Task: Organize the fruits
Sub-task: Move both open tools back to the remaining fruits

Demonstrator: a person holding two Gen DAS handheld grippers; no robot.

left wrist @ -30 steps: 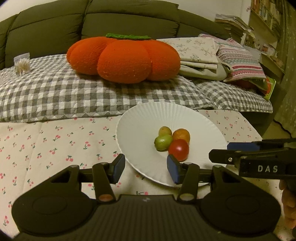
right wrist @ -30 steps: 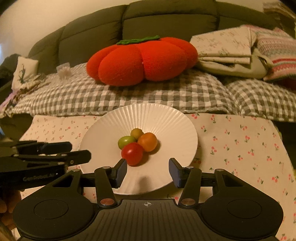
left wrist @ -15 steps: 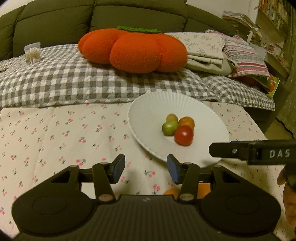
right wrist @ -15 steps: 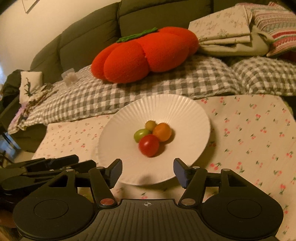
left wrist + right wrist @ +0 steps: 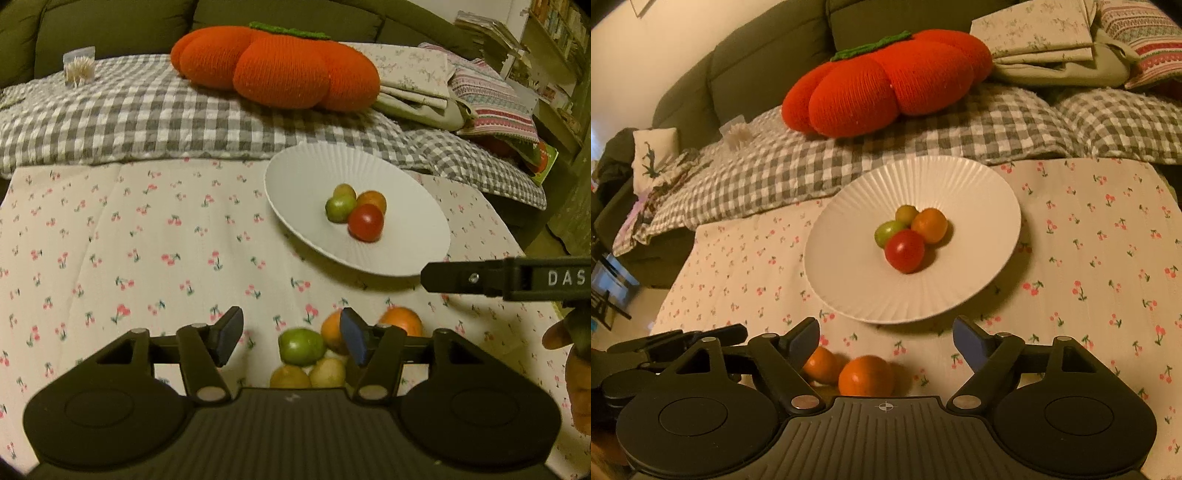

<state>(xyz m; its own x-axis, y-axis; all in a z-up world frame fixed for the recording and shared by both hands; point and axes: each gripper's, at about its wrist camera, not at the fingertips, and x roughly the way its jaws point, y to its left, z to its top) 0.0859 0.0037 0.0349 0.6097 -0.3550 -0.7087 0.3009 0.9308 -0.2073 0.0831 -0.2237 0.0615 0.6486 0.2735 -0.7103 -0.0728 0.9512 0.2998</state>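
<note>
Below left gripper (image 5: 288, 341) – loose fruits (image 5: 301, 346) on cloth, between wide fingers; right gripper (image 5: 886, 341) fingers wide, empty.

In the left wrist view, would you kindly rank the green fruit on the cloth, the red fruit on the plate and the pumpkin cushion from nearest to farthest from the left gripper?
1. Green fruit, between the open fingers.
2. Red fruit, on the plate, ahead right.
3. Pumpkin cushion, on the sofa behind.
</note>
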